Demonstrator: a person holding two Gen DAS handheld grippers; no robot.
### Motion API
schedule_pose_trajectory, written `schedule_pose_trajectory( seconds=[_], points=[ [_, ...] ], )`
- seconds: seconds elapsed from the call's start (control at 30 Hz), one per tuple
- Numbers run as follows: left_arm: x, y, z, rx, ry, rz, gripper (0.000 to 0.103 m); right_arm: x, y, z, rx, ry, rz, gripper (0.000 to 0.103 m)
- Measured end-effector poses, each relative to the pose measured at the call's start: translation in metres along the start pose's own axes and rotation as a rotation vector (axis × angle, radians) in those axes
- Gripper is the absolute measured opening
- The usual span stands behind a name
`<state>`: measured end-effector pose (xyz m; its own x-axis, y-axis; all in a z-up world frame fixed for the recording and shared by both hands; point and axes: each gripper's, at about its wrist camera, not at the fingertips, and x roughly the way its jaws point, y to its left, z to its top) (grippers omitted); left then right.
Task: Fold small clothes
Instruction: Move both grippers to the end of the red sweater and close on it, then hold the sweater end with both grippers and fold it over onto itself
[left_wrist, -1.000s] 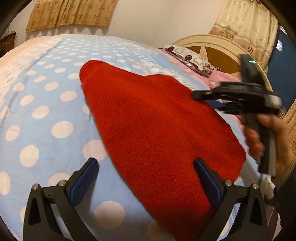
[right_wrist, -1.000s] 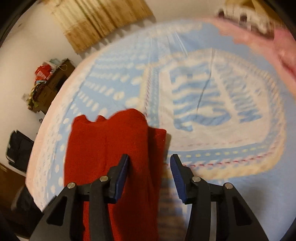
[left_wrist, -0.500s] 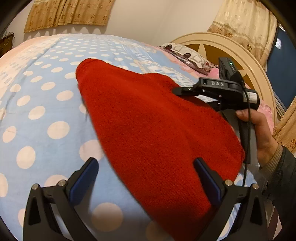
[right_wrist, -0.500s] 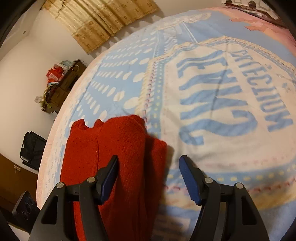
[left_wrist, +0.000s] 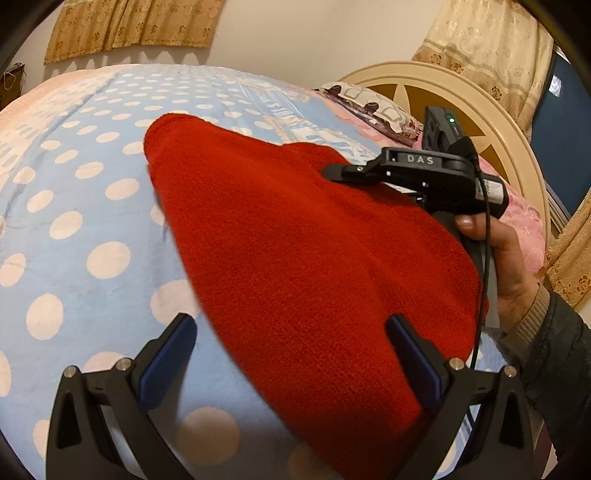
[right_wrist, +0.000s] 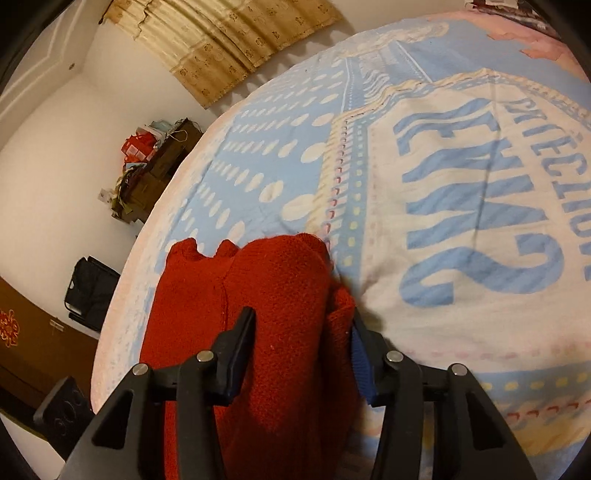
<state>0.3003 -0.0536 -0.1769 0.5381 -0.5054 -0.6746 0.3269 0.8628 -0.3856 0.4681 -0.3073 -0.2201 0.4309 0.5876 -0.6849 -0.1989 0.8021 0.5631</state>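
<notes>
The red knitted garment (left_wrist: 314, 251) lies flat on the dotted blue bedspread (left_wrist: 85, 206), spread out ahead of both tools so an edge can be taken and turned over. The left gripper (left_wrist: 291, 365) hovers low with its fingers wide apart and nothing pinched; the garment's near corner runs between them and under the right-hand finger, probably so this side is ready to steady the cloth. The right gripper (right_wrist: 301, 350) is set down over a thick ridge of the knit, where the fabric already lies doubled, and its jaws are closing with that ridge between the fingers (right_wrist: 240, 347). The far finger sits at the outer border of the cloth, just beside bare bedspread, though the fold hides its pad, so I cannot tell whether it presses yet. Seen from the left tool, a hand (left_wrist: 506, 258) grips the right tool's handle above the garment's far edge.
</notes>
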Motion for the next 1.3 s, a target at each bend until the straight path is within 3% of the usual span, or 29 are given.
schedule_pose_trajectory(
  seconds=[0.23,0.67,0.87,1.03,1.13,1.3],
  points=[
    [0.002,-0.001,0.002,-0.003,0.005,-0.005,0.103,0.000,-0.004,-0.001,0.030,-0.001,0.007,0.048],
    [0.002,-0.004,0.002,0.015,0.012,-0.033,0.102,-0.003,0.004,-0.008,-0.006,-0.033,-0.010,0.030],
    [-0.001,-0.005,0.002,0.021,0.005,-0.063,0.083,-0.007,0.007,-0.011,-0.001,-0.054,-0.006,0.026],
    [-0.006,-0.004,0.005,0.009,-0.015,-0.078,0.057,-0.020,0.014,-0.018,0.000,-0.093,-0.009,0.024],
    [-0.013,-0.005,0.006,0.028,-0.019,-0.075,0.049,-0.029,0.020,-0.021,0.009,-0.115,-0.001,0.024],
    [-0.026,-0.006,0.006,0.050,-0.016,-0.075,0.046,-0.042,0.037,-0.031,0.003,-0.145,0.025,0.023]
  ],
)
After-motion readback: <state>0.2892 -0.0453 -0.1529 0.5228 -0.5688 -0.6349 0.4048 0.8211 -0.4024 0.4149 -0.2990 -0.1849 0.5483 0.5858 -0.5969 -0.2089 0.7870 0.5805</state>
